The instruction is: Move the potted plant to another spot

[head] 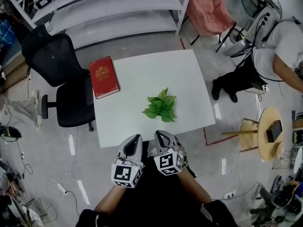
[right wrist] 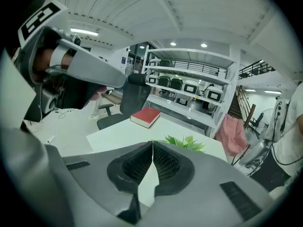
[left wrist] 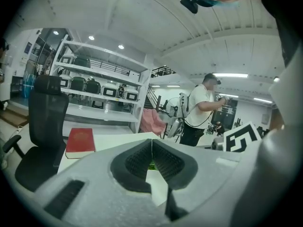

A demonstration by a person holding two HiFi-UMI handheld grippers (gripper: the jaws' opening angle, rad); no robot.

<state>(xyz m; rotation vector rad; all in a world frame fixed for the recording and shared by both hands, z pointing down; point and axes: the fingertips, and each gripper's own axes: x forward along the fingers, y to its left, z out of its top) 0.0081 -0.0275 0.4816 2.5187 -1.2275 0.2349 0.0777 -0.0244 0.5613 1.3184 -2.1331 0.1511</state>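
Note:
A small green potted plant [head: 161,106] stands on the white table [head: 142,74], right of middle and toward the near edge. Both grippers hover side by side off the table's near edge, short of the plant. My left gripper [head: 136,139] is shut with nothing in it; in the left gripper view only a sliver of green plant [left wrist: 151,166] shows behind the closed tips [left wrist: 151,141]. My right gripper [head: 159,135] is also shut and empty; the right gripper view shows the plant's leaves [right wrist: 185,142] just beyond its tips [right wrist: 152,143].
A red book [head: 103,76] lies at the table's far left corner. A black office chair [head: 59,79] stands left of the table. A person [head: 274,51] sits at the right near a round wooden stool [head: 265,132]. Shelving [head: 109,6] runs behind.

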